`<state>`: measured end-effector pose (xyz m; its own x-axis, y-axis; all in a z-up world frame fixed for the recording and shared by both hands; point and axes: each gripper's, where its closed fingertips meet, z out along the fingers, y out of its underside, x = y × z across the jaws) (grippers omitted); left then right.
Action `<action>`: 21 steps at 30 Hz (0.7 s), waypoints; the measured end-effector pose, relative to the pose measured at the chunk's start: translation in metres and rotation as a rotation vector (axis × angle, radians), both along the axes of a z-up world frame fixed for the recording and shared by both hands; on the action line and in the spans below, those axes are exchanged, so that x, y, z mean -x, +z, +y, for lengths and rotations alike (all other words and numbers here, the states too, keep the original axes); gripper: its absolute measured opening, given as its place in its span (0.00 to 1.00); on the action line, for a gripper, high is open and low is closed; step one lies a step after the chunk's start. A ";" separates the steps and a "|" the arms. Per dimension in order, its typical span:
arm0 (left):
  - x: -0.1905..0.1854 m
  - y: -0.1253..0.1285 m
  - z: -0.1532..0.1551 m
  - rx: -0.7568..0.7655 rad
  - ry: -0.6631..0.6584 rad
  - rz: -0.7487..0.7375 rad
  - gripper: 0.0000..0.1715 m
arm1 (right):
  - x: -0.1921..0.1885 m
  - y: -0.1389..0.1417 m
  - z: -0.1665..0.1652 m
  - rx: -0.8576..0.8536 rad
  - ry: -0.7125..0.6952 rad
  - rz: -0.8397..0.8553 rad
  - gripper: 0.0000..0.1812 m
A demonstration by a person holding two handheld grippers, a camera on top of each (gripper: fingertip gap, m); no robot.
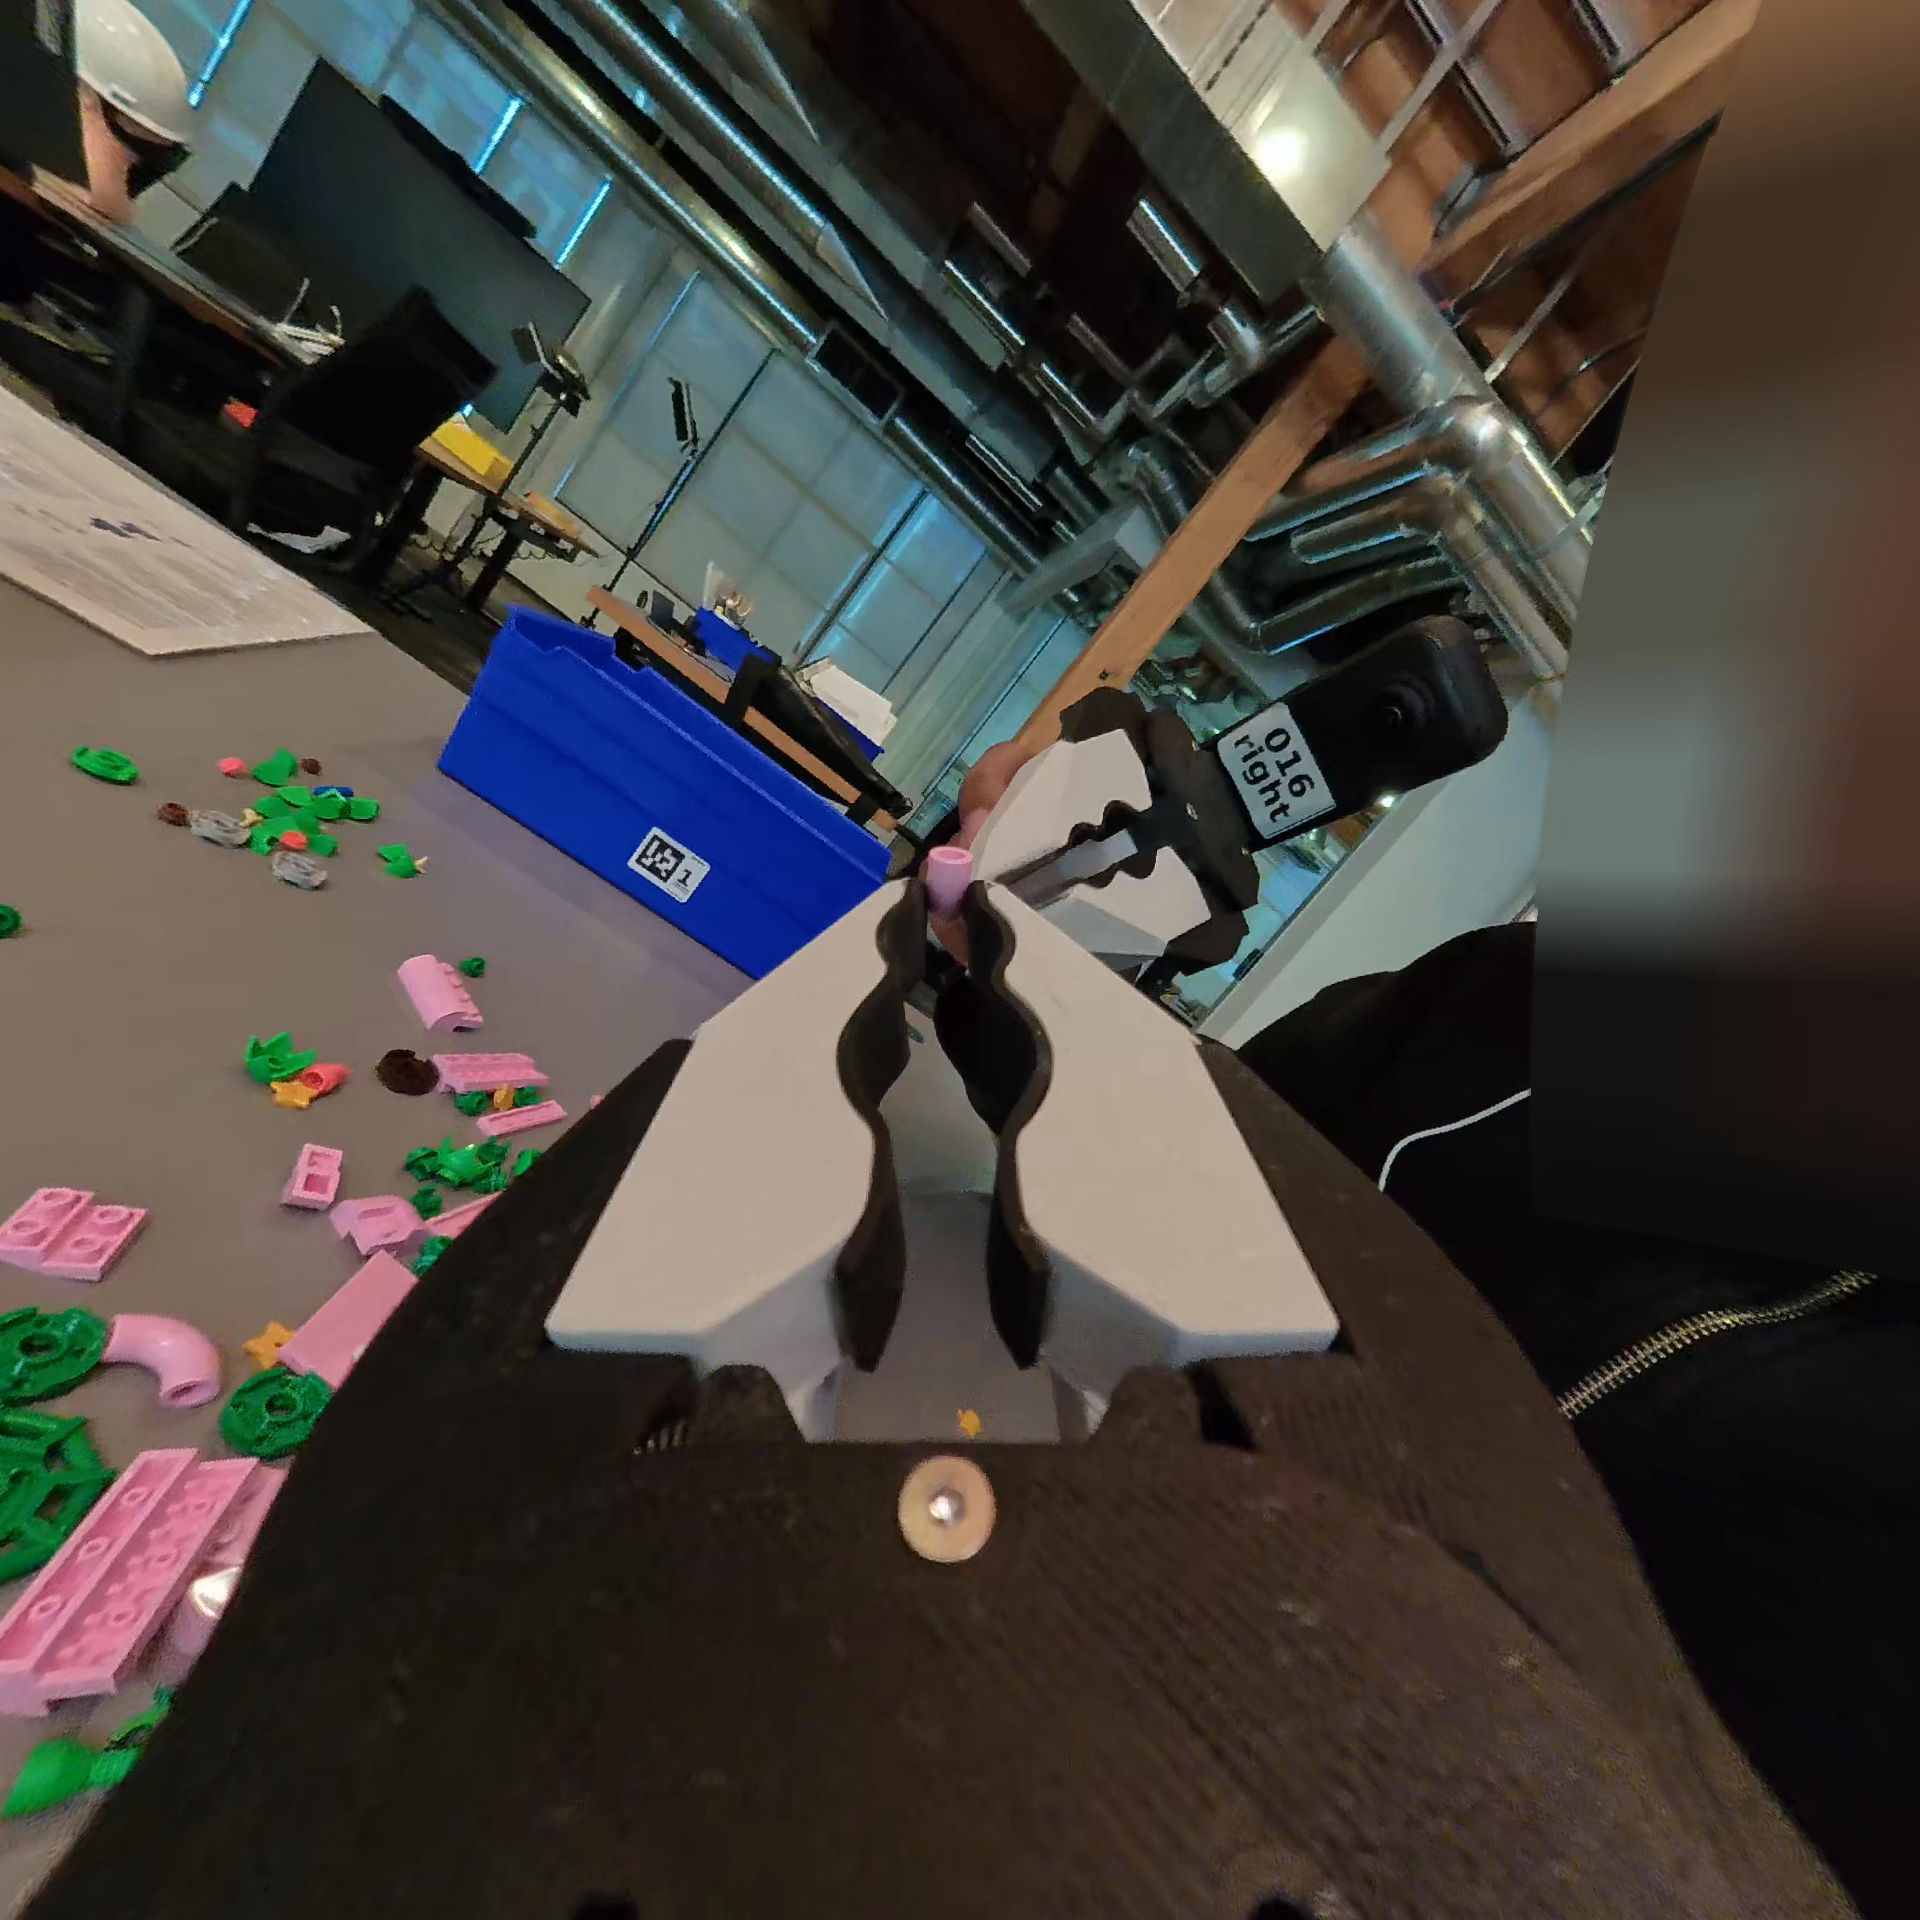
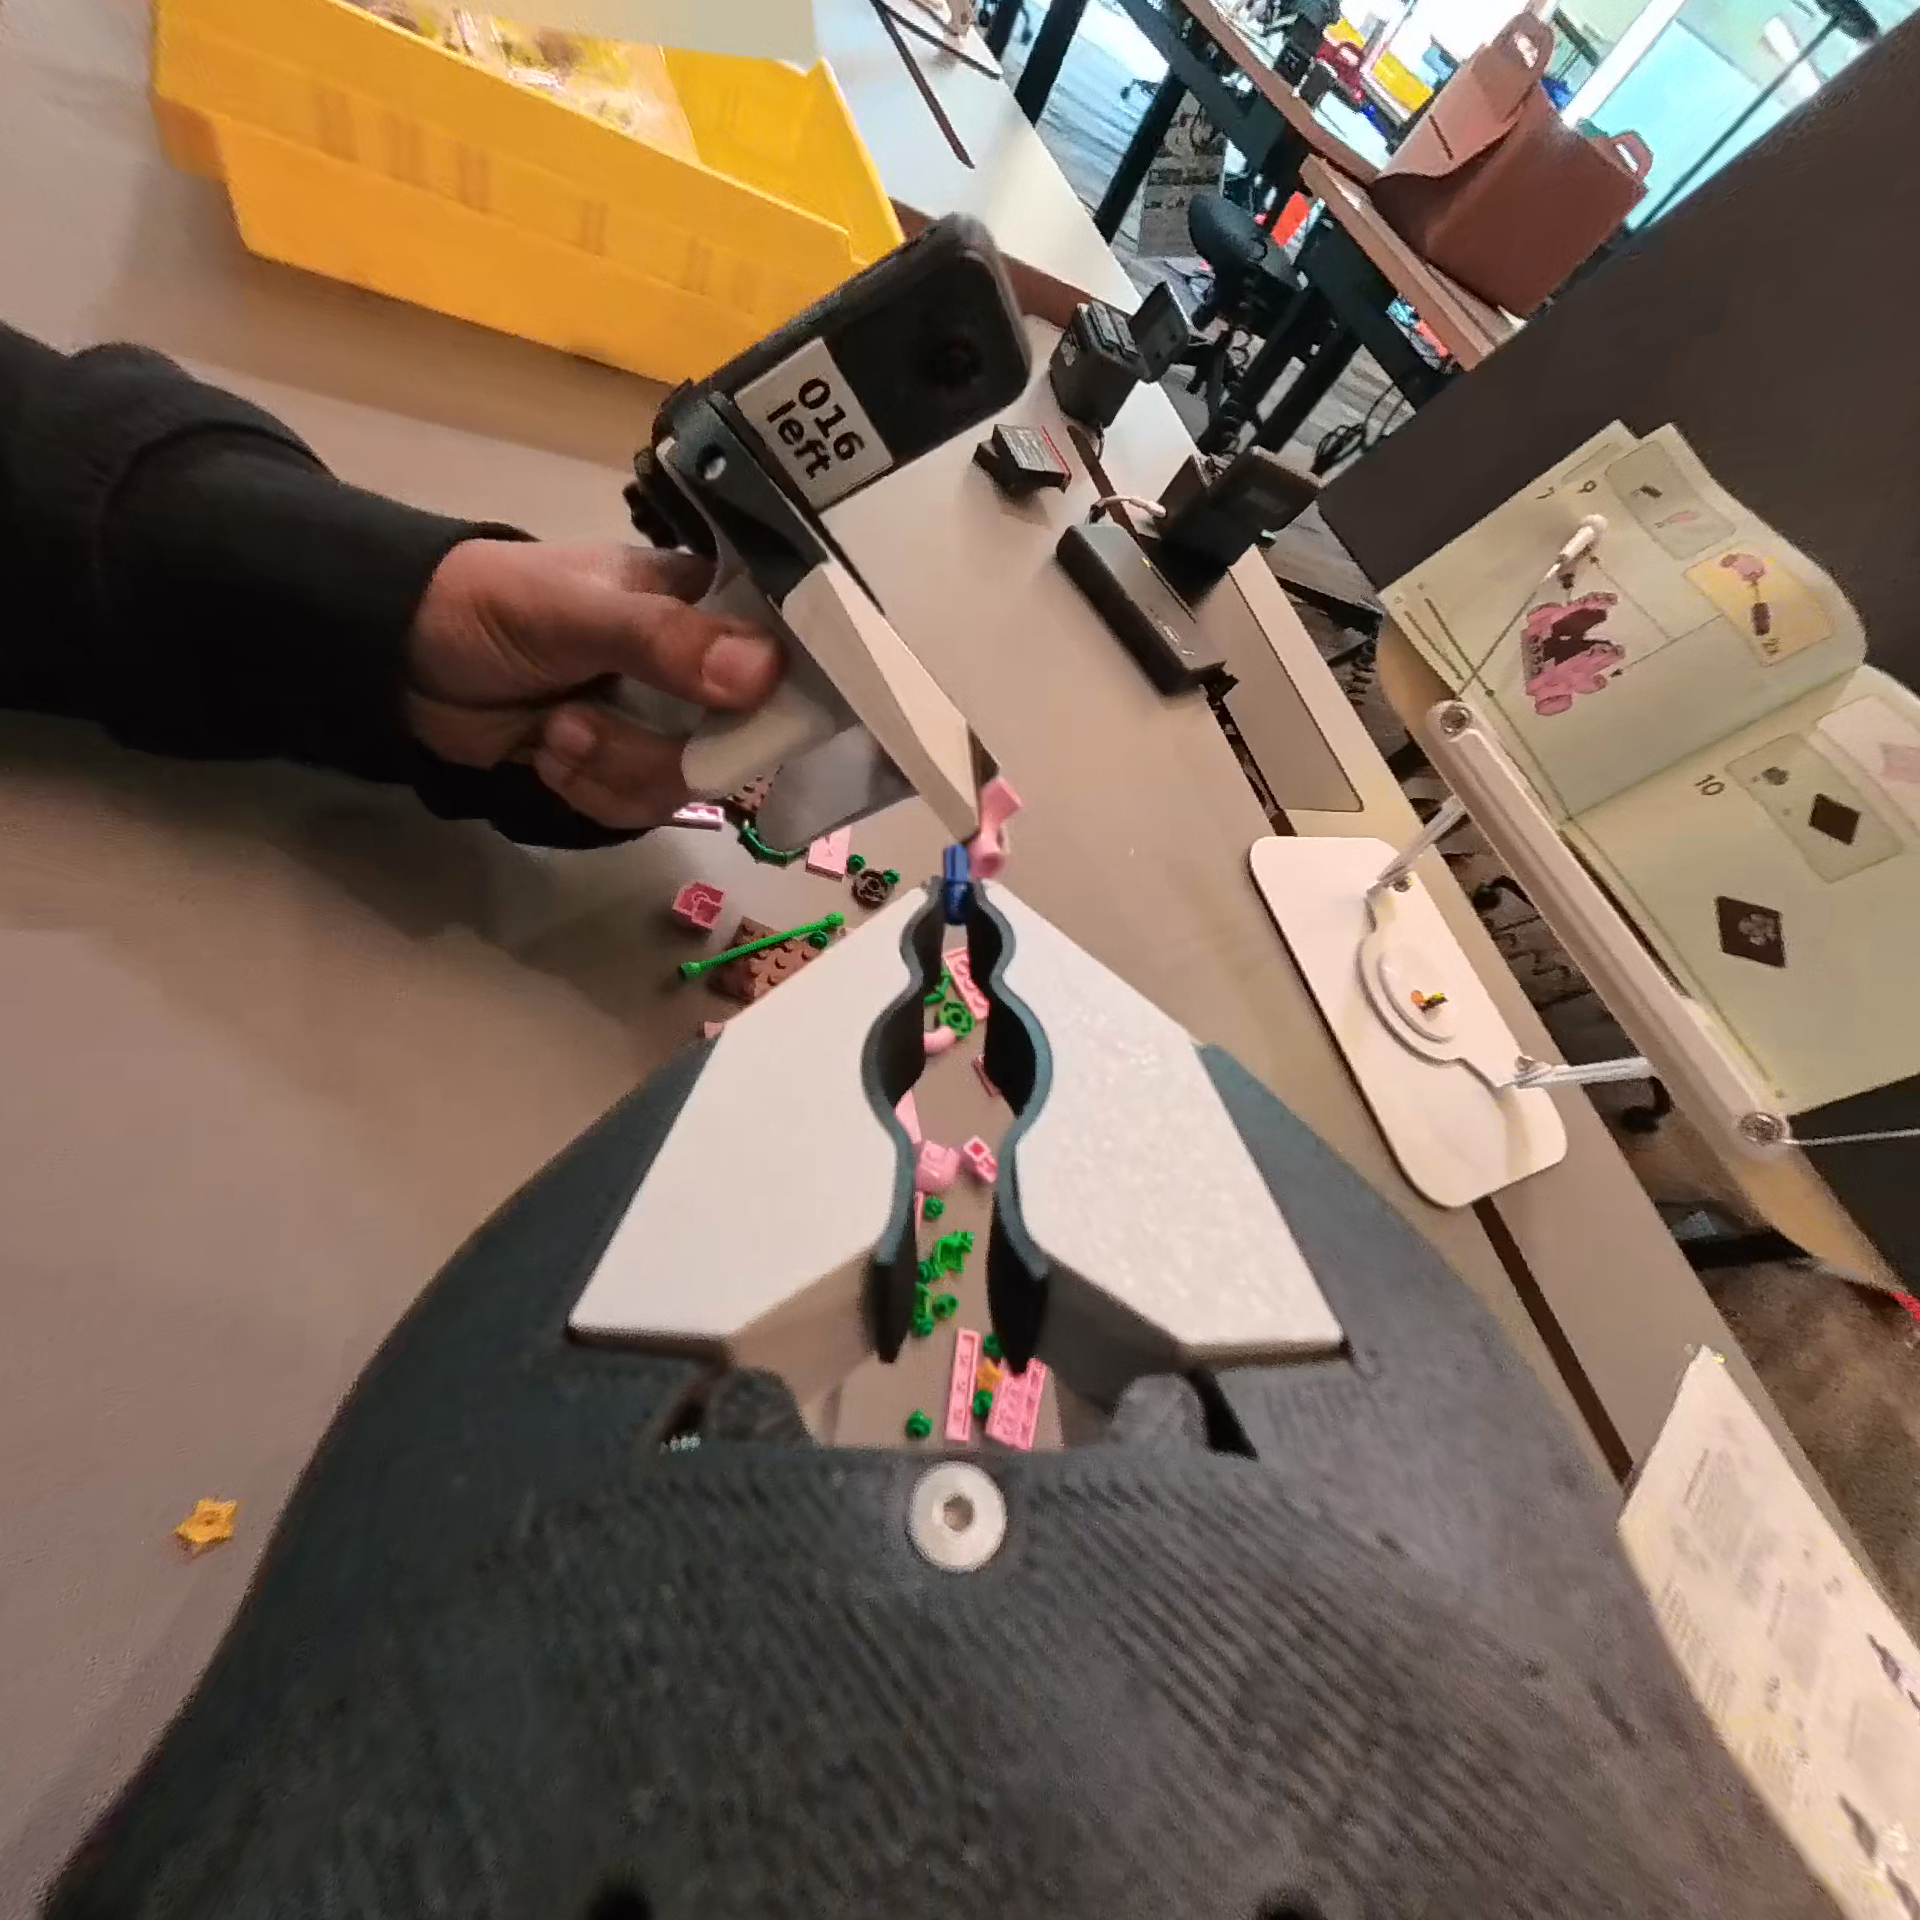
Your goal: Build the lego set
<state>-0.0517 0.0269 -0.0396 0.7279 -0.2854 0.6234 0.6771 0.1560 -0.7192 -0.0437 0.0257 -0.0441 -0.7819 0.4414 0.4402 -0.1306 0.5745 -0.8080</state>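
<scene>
Loose bricks (image 1: 312, 1174) crowd table centre; blue bin (image 1: 644, 790) & yellow bin (image 2: 520, 208) block far edges.

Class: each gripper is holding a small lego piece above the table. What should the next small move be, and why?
Probably ease the right gripper forward so its blue piece meets the pink piece pinched in the left gripper. Both grippers are shut on their pieces, tips nearly touching in mid-air, with a slight gap left.

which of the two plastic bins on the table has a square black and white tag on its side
The blue bin, seen in the left wrist view; its near wall carries the tag. The yellow bin shows none.
</scene>
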 end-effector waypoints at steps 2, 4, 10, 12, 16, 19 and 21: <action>-0.001 -0.002 0.002 0.010 0.001 0.005 0.02 | 0.000 0.003 0.003 0.012 -0.008 0.004 0.01; -0.003 0.002 0.001 -0.010 0.008 0.029 0.02 | 0.001 0.001 0.006 -0.003 -0.019 -0.005 0.01; -0.009 0.001 0.004 -0.003 -0.036 0.032 0.02 | -0.002 -0.005 0.008 -0.082 -0.021 0.023 0.01; -0.010 -0.001 0.006 0.012 -0.036 0.033 0.02 | -0.002 -0.006 0.008 -0.090 -0.019 0.020 0.01; -0.011 -0.005 0.008 0.061 -0.024 0.068 0.02 | -0.001 -0.006 0.010 -0.102 -0.025 0.026 0.01; -0.013 -0.010 0.012 0.094 -0.019 0.084 0.02 | -0.007 -0.003 0.007 -0.063 0.010 0.001 0.00; -0.015 -0.006 0.011 0.051 -0.045 0.065 0.02 | -0.007 0.000 0.007 -0.026 0.015 -0.027 0.00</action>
<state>-0.0368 0.0377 -0.0452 0.7542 -0.2879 0.5902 0.6346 0.0885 -0.7678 -0.0364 0.0326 -0.0441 -0.7999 0.4184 0.4302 -0.1174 0.5939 -0.7959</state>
